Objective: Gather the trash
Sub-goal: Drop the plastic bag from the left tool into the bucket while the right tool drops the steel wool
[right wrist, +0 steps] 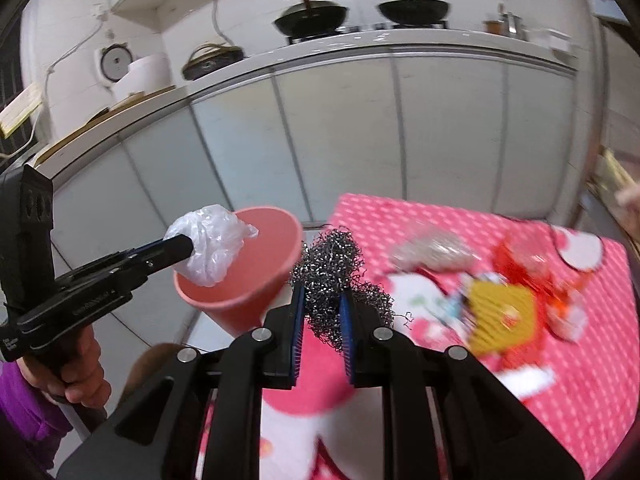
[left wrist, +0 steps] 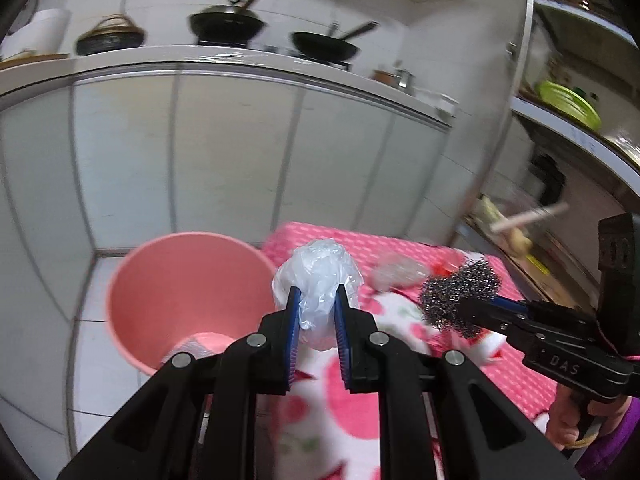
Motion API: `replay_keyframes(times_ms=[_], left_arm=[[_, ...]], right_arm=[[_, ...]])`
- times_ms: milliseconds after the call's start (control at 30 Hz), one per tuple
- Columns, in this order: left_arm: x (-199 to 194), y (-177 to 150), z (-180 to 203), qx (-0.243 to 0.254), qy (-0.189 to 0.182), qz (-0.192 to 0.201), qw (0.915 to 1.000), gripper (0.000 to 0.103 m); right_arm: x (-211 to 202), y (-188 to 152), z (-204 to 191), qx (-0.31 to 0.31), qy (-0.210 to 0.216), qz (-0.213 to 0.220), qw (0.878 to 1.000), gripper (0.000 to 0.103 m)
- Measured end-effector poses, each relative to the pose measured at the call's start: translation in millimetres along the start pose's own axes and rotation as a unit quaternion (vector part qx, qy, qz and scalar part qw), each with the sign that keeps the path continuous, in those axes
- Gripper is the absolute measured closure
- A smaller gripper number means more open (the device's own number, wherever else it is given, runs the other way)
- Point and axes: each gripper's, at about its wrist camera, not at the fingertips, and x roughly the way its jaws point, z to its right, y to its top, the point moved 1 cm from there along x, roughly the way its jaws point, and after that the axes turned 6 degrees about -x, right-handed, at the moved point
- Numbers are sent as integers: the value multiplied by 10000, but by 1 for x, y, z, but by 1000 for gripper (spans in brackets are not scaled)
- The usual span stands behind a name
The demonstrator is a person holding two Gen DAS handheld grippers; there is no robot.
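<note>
1. The left gripper (left wrist: pixel 316 300) pinches a crumpled clear plastic bag (left wrist: pixel 318 276) between its blue pads; the bag bulges out past the fingertips and is lifted clear of the table.
2. In the right wrist view the same bag sits at the tip of the left gripper, in front of the mouth of the pink bin (right wrist: pixel 256 264).
3. The right gripper (right wrist: pixel 322 306) pinches a steel wool scourer (right wrist: pixel 336 276); its wiry strands spill out above and to the right of the pads.
4. In the left wrist view the scourer hangs in the air over the pink patterned tablecloth (left wrist: pixel 516 376), held from the right side of the picture.
5. The pink bin stands on the white tiled floor (left wrist: pixel 96 344) just beyond the left edge of the table, its open mouth facing up; something pale and crinkled lies at its bottom, too blurred to name.
6. On the tablecloth, toward its far edge, lies a silvery wrapper (right wrist: pixel 432 248), and near the right edge a yellow and red package (right wrist: pixel 504 312); both are blurred.
7. A hand (right wrist: pixel 76 364) with a purple sleeve holds the left gripper's handle.
8. Behind, a white counter (right wrist: pixel 360 46) above pale cabinet doors carries two dark woks (right wrist: pixel 310 18), a clay pot and a white rice cooker (right wrist: pixel 144 72).
</note>
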Motion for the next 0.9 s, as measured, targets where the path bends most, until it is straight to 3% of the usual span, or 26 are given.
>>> replay_keyframes(times_ms=[233, 433, 900], left_arm=[[11, 12, -50, -213, 477, 8, 9986, 88], [33, 9, -88, -460, 767, -208, 9958, 88], [77, -2, -133, -746, 1084, -763, 9884, 87]], right_arm=[[53, 27, -34, -265, 338, -174, 9989, 86], [100, 38, -54, -344, 523, -453, 9970, 86], [175, 30, -80, -431, 664, -1066, 9911, 86]])
